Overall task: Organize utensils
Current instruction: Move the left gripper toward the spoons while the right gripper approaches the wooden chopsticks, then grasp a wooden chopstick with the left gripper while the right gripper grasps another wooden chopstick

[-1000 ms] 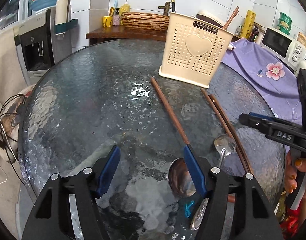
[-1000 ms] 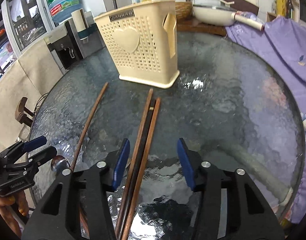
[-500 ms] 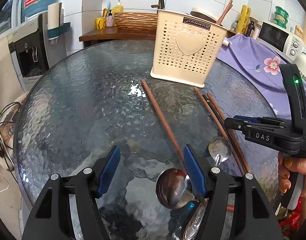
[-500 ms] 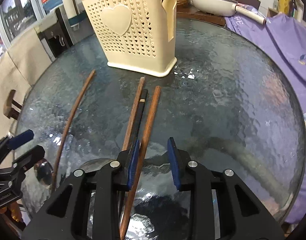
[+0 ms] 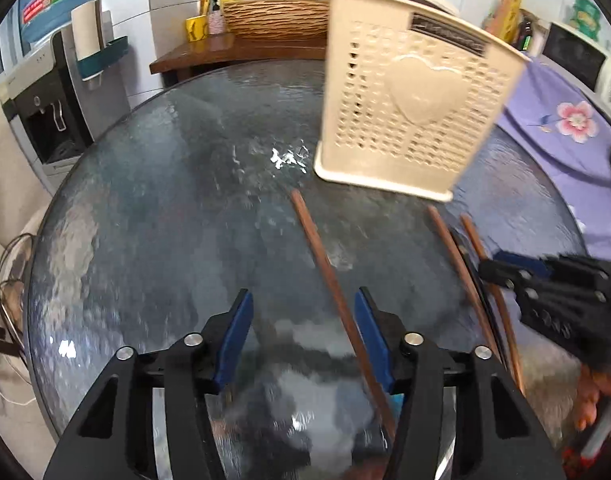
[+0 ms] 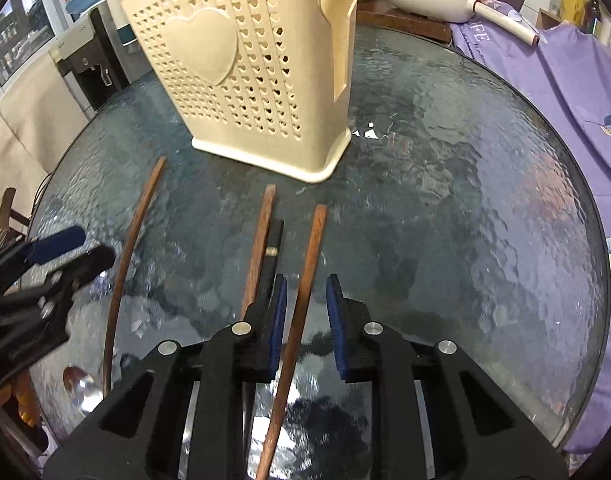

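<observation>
My right gripper has been narrowing its jaws around one brown wooden chopstick, pads not yet touching it, my left gripper has been closing beside another chopstick, and only the right view shows the steel spoon, with the cream perforated plastic utensil holder beyond on the round textured glass table

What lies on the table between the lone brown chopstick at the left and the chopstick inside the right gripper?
In the right wrist view: another brown chopstick and a black chopstick.
</observation>
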Tool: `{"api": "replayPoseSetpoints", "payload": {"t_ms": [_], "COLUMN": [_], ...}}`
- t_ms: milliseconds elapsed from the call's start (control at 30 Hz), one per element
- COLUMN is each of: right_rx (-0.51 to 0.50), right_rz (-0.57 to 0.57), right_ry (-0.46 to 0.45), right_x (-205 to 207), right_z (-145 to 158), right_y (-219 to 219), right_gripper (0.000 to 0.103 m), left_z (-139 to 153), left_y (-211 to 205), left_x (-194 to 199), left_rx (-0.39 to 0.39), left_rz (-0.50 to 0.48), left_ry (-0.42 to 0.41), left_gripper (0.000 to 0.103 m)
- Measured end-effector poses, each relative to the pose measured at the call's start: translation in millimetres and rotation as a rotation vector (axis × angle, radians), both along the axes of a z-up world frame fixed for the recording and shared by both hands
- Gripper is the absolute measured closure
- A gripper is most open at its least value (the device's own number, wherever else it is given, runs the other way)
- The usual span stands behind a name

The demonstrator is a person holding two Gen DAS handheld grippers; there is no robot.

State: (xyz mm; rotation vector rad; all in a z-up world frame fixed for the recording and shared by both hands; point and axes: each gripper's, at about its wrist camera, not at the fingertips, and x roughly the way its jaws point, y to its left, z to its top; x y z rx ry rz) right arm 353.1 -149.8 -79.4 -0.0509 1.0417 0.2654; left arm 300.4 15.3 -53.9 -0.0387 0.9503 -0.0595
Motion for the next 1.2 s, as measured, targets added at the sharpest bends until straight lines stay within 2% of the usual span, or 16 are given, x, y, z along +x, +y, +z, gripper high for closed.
{"api": "replayPoseSetpoints", "payload": {"t_ms": [67, 200, 300, 533, 567, 833, 1033, 1200], "right_rx": [-0.005, -0.007, -0.008, -0.007, -0.016, -0.063, -0.066, -0.023], "right_rz": [-0.007, -0.026, -0.04, -0.065, -0.064, -0.049, -0.045, -0.045], "right_ry": [-0.002, 0.001, 0.004, 0.02, 0.018, -0.007, -0.024, -0.058], "right_x": [3, 10, 17, 29, 30, 22, 20, 13], "right_z": [0, 0, 0, 0, -1, -2, -3, 2], "right_y": [2, 4, 6, 5, 6, 18, 16, 6], "right_gripper": [0.082, 0.082, 0.087, 0.091, 0.094, 0.095, 0.095, 0.095], "left_z": [-3, -6, -10, -12, -12, -12, -13, -12], "left_y": [0, 1, -3, -7, -9, -20, -26, -29], "left_x": [16, 39, 51, 61, 60, 61, 60, 59], "left_rx": [-0.023, -0.009, 0.015, 0.06, 0.072, 0.089, 0.101, 0.087], "left_rz": [0.019, 0.061, 0.073, 0.083, 0.078, 0.091, 0.104, 0.11], "left_ry": [0.029, 0.05, 0.069, 0.08, 0.078, 0.071, 0.069, 0.064], "left_gripper": [0.058, 0.064, 0.067, 0.074, 0.077, 0.094, 0.094, 0.095]}}
